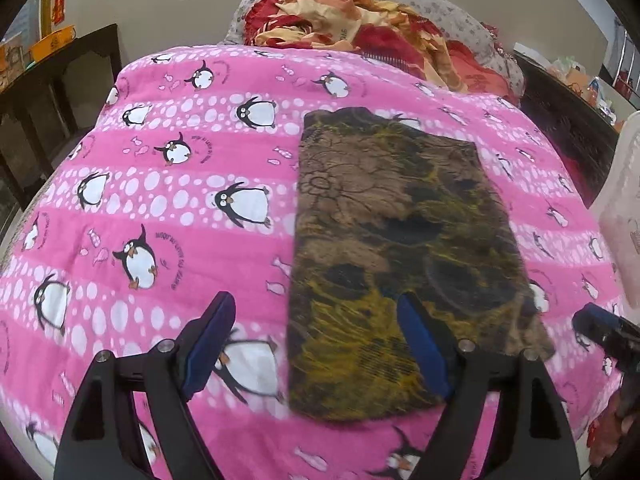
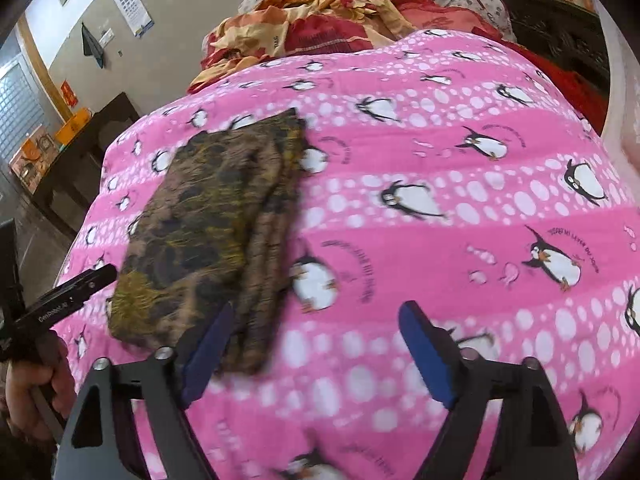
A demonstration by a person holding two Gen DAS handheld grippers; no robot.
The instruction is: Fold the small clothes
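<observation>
A small brown, yellow and black patterned garment (image 1: 404,248) lies folded into a long flat strip on the pink penguin blanket (image 1: 160,208). My left gripper (image 1: 320,328) is open and empty above the garment's near left edge; one blue-padded finger sits over the cloth. In the right wrist view the garment (image 2: 216,232) lies to the left on the blanket (image 2: 440,200), its layered right edge showing. My right gripper (image 2: 316,336) is open and empty, just above the garment's near right corner. Its tip also shows at the right edge of the left wrist view (image 1: 604,328).
A heap of red and orange cloth (image 1: 360,28) lies on a spotted pillow at the far end of the bed. A dark wooden table (image 1: 48,92) stands to the left. A pale plastic container (image 1: 628,200) sits at the right. The left gripper's body shows in the right wrist view (image 2: 60,300).
</observation>
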